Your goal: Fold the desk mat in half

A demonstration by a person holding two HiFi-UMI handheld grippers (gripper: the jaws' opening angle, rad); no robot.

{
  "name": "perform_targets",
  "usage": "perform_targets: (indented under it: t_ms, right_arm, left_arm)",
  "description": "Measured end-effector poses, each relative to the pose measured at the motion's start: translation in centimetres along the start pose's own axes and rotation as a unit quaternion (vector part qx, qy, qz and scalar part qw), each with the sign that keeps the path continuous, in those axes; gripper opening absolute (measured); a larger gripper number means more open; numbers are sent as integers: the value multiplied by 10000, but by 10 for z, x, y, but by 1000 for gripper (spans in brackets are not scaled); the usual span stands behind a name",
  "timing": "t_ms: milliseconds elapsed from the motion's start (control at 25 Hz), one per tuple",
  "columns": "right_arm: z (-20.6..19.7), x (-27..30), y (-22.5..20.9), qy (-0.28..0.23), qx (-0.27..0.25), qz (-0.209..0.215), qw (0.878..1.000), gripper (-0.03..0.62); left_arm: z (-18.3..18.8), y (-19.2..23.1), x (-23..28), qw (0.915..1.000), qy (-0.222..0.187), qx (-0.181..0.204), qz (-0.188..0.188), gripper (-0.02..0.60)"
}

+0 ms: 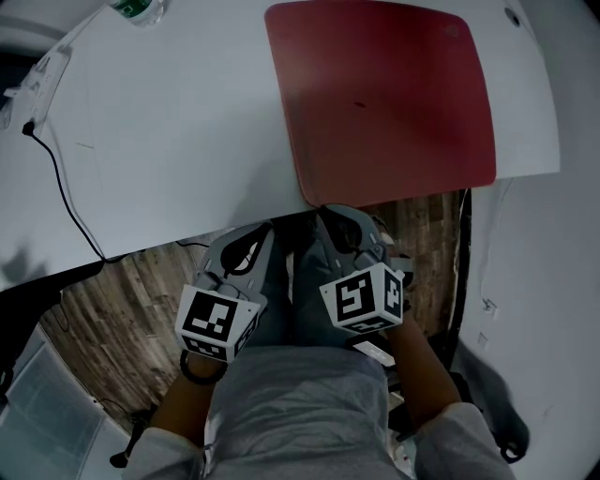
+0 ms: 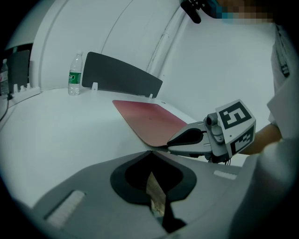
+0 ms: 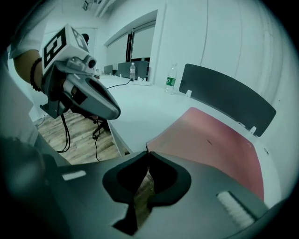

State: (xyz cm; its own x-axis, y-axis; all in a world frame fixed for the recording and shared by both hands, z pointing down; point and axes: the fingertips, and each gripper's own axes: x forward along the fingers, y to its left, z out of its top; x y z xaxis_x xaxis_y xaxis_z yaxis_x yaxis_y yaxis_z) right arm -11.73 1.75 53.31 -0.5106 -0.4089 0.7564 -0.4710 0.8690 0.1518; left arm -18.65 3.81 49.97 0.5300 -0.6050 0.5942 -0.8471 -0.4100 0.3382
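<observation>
In the head view, a flat, dark red desk mat with rounded corners [image 1: 384, 94] lies spread open on the right part of a white bench [image 1: 178, 122], its near edge along the bench's near rim. A thin black cable [image 1: 61, 183] runs across the bench's left side, and a clear plastic bottle with a green label [image 1: 139, 9] stands at the far left corner. Both tools sit low by the person's lap, over the wood-plank floor [image 1: 122, 300]. The left tool [image 1: 262, 230] stays short of the bench rim, while the right tool [image 1: 328, 214] reaches the mat's near left corner. In the left gripper view, the left tool [image 2: 149, 153] has its tips pressed together with nothing between them, only floor showing through the gap behind. It is just short of the mat [image 2: 152, 122]. The right tool [image 2: 164, 146] touches the mat's near corner. Farther back stand the bottle [image 2: 74, 74] and a dark grey divider panel [image 2: 121, 74]. In the right gripper view, the right tool [image 3: 147, 153] is also closed tip to tip, right at the mat's [image 3: 215, 144] near left corner. Whether the thin edge is caught there is not clear. The mat lies flat. The left tool [image 3: 117, 112] hangs apart at the left, beyond the bench's edge, and the divider [image 3: 229, 100] stands behind the mat.
</observation>
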Motion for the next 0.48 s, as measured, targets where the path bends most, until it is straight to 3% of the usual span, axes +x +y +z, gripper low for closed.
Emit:
perform_targets:
  t_ms: [480]
  right_arm:
    - [19,-33,-32,-338,764,-329,9960,18]
  left_arm:
    - [26,-19,-15,9988,-133,355,-326,18]
